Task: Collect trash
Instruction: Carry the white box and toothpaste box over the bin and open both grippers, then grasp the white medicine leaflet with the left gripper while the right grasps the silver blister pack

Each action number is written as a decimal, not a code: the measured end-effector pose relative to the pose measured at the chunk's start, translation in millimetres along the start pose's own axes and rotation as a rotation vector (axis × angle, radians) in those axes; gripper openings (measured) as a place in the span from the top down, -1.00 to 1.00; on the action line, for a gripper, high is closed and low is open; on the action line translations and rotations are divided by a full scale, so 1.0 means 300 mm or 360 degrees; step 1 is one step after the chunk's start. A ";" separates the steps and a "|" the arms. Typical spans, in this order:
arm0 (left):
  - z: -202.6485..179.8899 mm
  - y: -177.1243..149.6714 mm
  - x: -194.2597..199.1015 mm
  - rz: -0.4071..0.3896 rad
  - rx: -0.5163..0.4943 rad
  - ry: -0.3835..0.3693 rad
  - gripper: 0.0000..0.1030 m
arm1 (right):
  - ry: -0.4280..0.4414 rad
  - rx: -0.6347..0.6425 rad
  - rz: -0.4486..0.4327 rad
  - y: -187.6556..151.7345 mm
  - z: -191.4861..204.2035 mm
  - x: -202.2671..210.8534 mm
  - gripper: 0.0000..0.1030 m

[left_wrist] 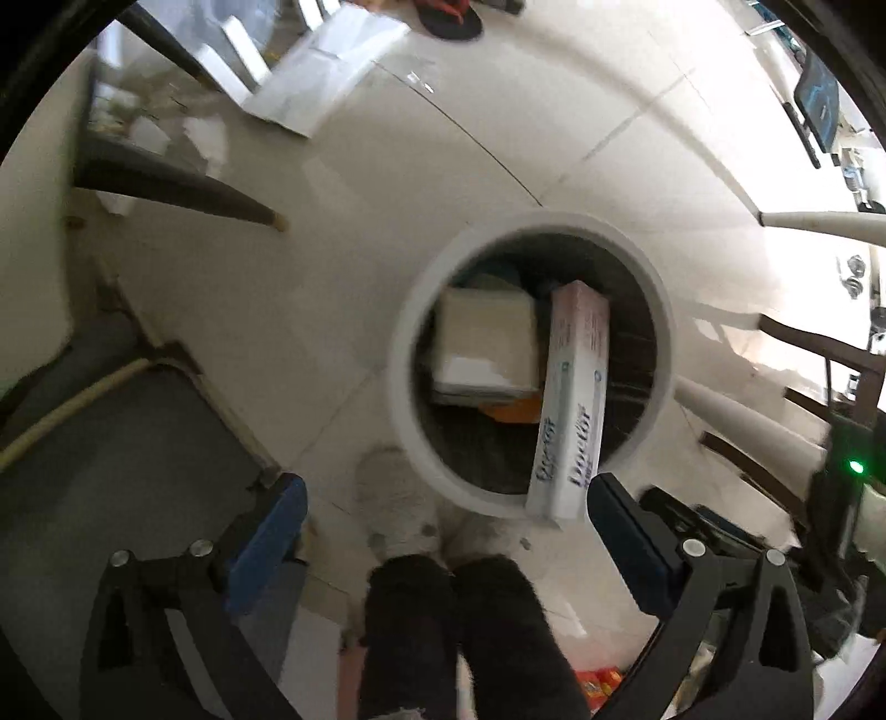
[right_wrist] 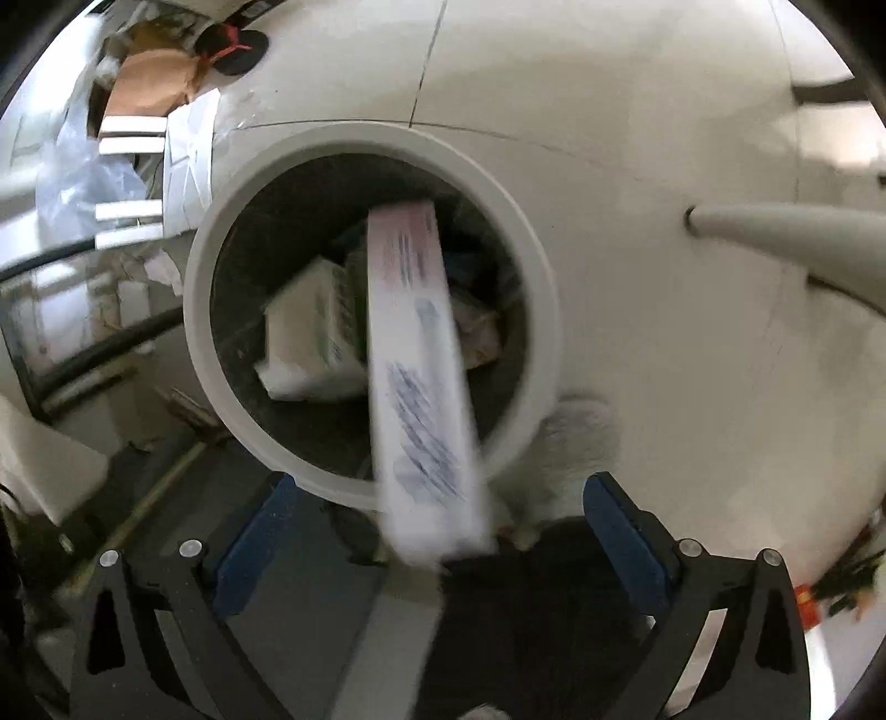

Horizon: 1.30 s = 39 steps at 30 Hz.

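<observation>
Left tool [left_wrist: 443,498]: fingers stood wide apart, clamped on nothing; it hung above the floor just short of the bin's near rim, with the person's two dark legs below between the fingers.
Right tool [right_wrist: 437,498]: fingers likewise wide apart; the long box passed between them without clearly touching either blue pad, though blur hid the exact contact.
Long box [right_wrist: 421,360]: one white carton with blue print, tilted, its far end down inside the bin and its near end sticking out over the near rim; blurred in the right view, sharper in the left view [left_wrist: 570,399].
Bin [left_wrist: 404,343]: one round white bin with a dark inside, standing on the floor.
Other trash in bin: one pale flat box [left_wrist: 487,343] lay left of the long box; an orange scrap [left_wrist: 512,412] showed under it; more bits were too dark to count.
Floor [left_wrist: 443,166]: pale tiles, open on the far side of the bin.
Edges: a dark furniture leg [left_wrist: 183,191] lay well left of the bin, a white leg [right_wrist: 775,232] to the right, a sheet of white paper [left_wrist: 326,72] and a dark sandal [left_wrist: 448,22] far beyond.
</observation>
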<state>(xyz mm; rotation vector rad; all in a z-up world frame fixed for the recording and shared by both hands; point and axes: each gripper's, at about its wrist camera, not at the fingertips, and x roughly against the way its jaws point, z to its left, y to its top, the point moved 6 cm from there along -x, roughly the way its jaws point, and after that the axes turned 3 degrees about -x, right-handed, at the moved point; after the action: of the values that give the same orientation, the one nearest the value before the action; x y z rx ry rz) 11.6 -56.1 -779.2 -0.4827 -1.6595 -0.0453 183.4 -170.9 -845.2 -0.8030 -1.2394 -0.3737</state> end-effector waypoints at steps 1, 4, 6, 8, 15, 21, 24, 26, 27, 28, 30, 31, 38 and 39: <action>0.011 -0.008 0.018 -0.0037 -0.0013 0.0052 -1.00 | -0.0030 0.0027 -0.0026 -0.007 0.007 0.013 -1.00; 0.026 -0.048 0.081 -0.0129 -0.0043 0.0206 -1.00 | -0.0133 0.0095 -0.0138 -0.046 0.014 0.085 -1.00; 0.027 -0.086 0.121 -0.0145 -0.0058 0.0252 -1.00 | -0.0162 0.0109 -0.0180 -0.071 0.020 0.133 -1.00; 0.020 -0.126 0.166 -0.0158 -0.0074 0.0273 -1.00 | -0.0168 0.0114 -0.0201 -0.099 0.025 0.182 -1.00; 0.000 -0.263 0.329 -0.0188 -0.0132 0.0322 -1.00 | -0.0198 0.0161 -0.0266 -0.236 0.030 0.391 -1.00; -0.027 -0.383 0.521 -0.0198 -0.0155 0.0302 -1.00 | -0.0211 0.0195 -0.0323 -0.372 0.050 0.592 -1.00; -0.054 -0.411 0.624 -0.0213 -0.0162 0.0281 -1.00 | -0.0183 0.0190 -0.0343 -0.440 0.049 0.720 -1.00; -0.075 -0.433 0.713 -0.0249 -0.0182 0.0280 -1.00 | -0.0170 0.0187 -0.0366 -0.482 0.052 0.806 -1.00; -0.083 -0.442 0.748 -0.0261 -0.0187 0.0278 -1.00 | -0.0161 0.0182 -0.0384 -0.502 0.053 0.855 -1.00; -0.091 -0.455 0.798 -0.0278 -0.0193 0.0271 -1.00 | -0.0153 0.0179 -0.0402 -0.522 0.055 0.908 -1.00; -0.097 -0.476 0.876 -0.0306 -0.0195 0.0249 -1.00 | -0.0128 0.0164 -0.0425 -0.560 0.062 0.996 -1.00; -0.100 -0.484 0.911 -0.0321 -0.0199 0.0246 -1.00 | -0.0123 0.0156 -0.0438 -0.579 0.069 1.036 -1.00; -0.126 -0.545 1.179 -0.0463 -0.0267 0.0260 -1.00 | -0.0069 0.0153 -0.0554 -0.709 0.121 1.357 -1.00; -0.130 -0.551 1.215 -0.0493 -0.0279 0.0263 -1.00 | -0.0057 0.0157 -0.0571 -0.721 0.131 1.388 -1.00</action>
<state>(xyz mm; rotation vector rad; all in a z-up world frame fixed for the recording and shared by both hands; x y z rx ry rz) -31.9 -114.6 -383.7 -0.3392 -1.5608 -0.4507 144.9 -221.1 -378.6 -0.5032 -1.4268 -0.5846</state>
